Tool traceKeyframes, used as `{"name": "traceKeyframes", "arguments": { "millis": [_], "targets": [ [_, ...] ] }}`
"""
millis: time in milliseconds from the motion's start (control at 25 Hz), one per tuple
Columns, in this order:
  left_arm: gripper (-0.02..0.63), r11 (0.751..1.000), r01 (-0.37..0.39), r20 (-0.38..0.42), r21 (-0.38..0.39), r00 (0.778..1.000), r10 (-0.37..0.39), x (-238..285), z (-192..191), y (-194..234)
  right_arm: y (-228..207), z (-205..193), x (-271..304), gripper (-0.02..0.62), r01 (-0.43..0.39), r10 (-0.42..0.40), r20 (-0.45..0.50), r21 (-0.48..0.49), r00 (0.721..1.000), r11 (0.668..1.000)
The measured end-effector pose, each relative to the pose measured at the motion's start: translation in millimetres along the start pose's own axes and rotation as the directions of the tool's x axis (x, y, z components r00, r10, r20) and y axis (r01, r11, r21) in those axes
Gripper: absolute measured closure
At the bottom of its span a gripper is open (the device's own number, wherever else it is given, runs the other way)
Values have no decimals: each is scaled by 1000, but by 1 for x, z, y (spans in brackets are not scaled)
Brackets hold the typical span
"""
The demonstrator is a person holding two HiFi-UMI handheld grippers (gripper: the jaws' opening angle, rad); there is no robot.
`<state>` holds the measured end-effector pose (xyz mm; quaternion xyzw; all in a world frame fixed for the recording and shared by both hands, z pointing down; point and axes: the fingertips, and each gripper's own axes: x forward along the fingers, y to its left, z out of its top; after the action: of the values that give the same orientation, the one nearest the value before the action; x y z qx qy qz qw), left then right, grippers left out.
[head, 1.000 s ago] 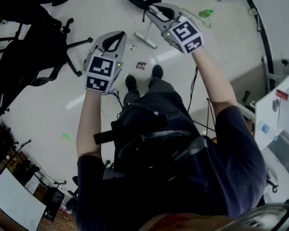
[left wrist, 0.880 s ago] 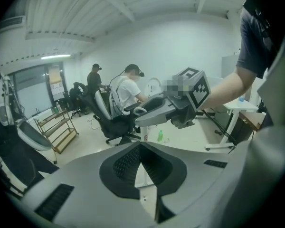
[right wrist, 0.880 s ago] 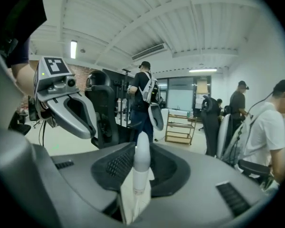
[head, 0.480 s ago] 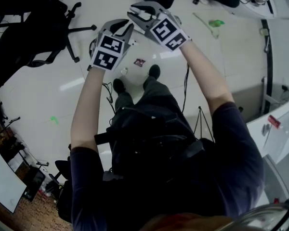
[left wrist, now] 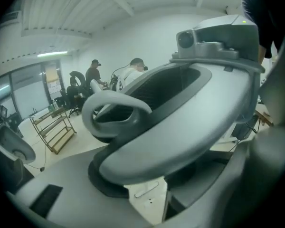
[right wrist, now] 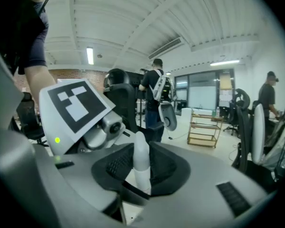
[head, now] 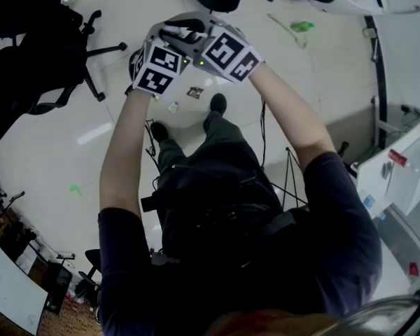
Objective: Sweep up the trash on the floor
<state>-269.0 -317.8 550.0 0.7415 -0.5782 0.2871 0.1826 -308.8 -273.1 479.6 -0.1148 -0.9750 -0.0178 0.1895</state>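
left gripper [left wrist: 152,203] jaws spread, just opened, pinching nothing | right gripper [right wrist: 141,171] jaws pinching upright white handle [right wrist: 141,153] | dark wrapper [head: 194,92], white scrap [head: 173,106] on floor [head: 70,131] beneath both, beside shoes [head: 218,103]; left likely nearer

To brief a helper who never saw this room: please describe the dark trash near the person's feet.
Start at the pale floor before the standing person. Beside the forward shoe lies the wrapper. It is dark and squarish; the scrap next to it is small and pale.
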Motion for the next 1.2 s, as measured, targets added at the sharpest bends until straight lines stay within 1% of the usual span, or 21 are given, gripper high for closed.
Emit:
{"name": "traceKeyframes", "arguments": {
  "millis": [80,120,200,240,280,360,480,640,840,1080,1200],
  "targets": [
    [452,999,38,34,-7,999,-37,-3,-8,1,11,2,8,491,11,-11,-6,29,1000,1000],
    [465,998,58,47,-6,997,-58,-5,-13,0,16,4,12,491,14,-14,-9,43,1000,999],
    [512,994,107,83,-19,991,-105,-10,-22,-4,31,5,18,491,17,-16,-20,52,1000,999],
    [541,990,135,108,-39,986,-130,-13,-25,-6,37,6,22,490,17,-16,-26,53,1000,998],
    [551,985,161,131,-59,980,-153,-17,-29,-8,42,6,25,489,18,-16,-32,58,999,998],
    [551,975,206,158,-79,969,-192,-22,-35,-8,49,5,30,489,18,-15,-47,71,999,997],
    [548,964,255,158,-75,958,-241,-30,-46,-10,60,3,38,488,13,-5,-78,97,997,995],
    [544,957,267,152,-112,956,-249,-42,-60,-7,74,5,50,488,-2,14,-88,130,996,992],
    [543,957,265,143,-118,958,-248,-56,-72,-11,92,6,55,486,-15,28,-86,149,996,989],
    [545,961,254,137,-110,962,-238,-78,-92,-21,124,6,61,486,-68,81,-80,155,993,986],
    [544,963,237,140,-130,966,-219,-91,-102,-20,140,9,68,486,-99,112,-75,156,991,983]
  ]
}}
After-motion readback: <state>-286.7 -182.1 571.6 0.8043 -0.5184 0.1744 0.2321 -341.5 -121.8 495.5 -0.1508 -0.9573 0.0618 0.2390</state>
